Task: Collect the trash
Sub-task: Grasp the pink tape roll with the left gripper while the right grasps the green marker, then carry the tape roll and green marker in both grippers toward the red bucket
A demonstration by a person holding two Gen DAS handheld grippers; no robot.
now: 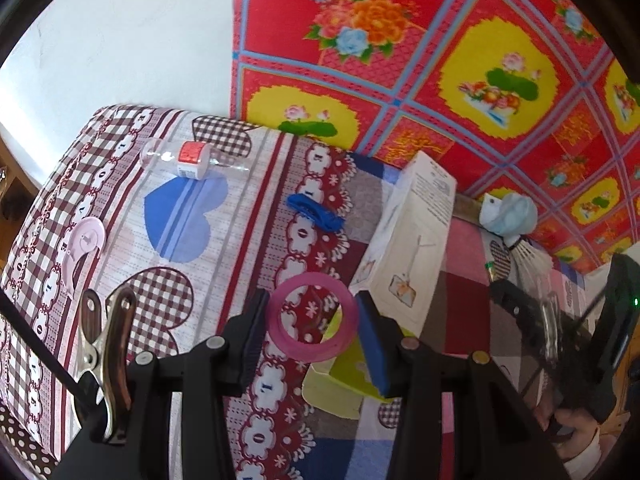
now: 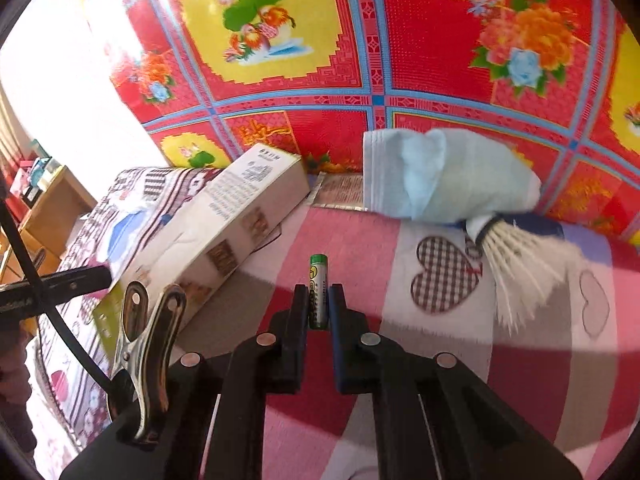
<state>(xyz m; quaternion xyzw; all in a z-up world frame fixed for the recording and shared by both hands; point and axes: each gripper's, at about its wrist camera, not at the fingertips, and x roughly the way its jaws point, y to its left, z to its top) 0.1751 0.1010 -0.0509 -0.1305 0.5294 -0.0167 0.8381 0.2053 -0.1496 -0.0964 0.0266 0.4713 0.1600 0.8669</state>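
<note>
Where the fisheye rim darkens the corners, little to make out: shelves [image 2: 40, 200] at the left edge of the right wrist view, blurred and washed out by sunlight. Half hidden under the box [image 1: 404, 248] and behind the blue pad, a yellow-green card [image 1: 340, 384], its print unreadable. At the lower right of the left wrist view, a hand [image 1: 576, 428] cut off by the frame edge. Small print on the box too fine to read. Left gripper [image 1: 312, 320] partly open, its pads closed against the sides of a pink ring [image 1: 313, 316], the ring clamped between them at lower centre. Right gripper [image 2: 319, 304] almost fully closed, pinching a green battery [image 2: 318, 292] standing lengthwise between the pads at lower centre, its green tip poking out beyond the fingertips. Farther off on the patchwork bedspread [image 1: 224, 248], in the upper left of the left wrist view: a clear bottle [image 1: 192, 156] lying on its side, a pink tape holder [image 1: 82, 248], a blue clip [image 1: 316, 210] near centre. At the upper right of the right wrist view, a crumpled face mask [image 2: 440, 176] touching a shuttlecock [image 2: 520, 268]. Behind everything, a red floral cloth [image 2: 360, 60] filling the top of both views, and a white wall [image 1: 120, 40] at upper left.
</note>
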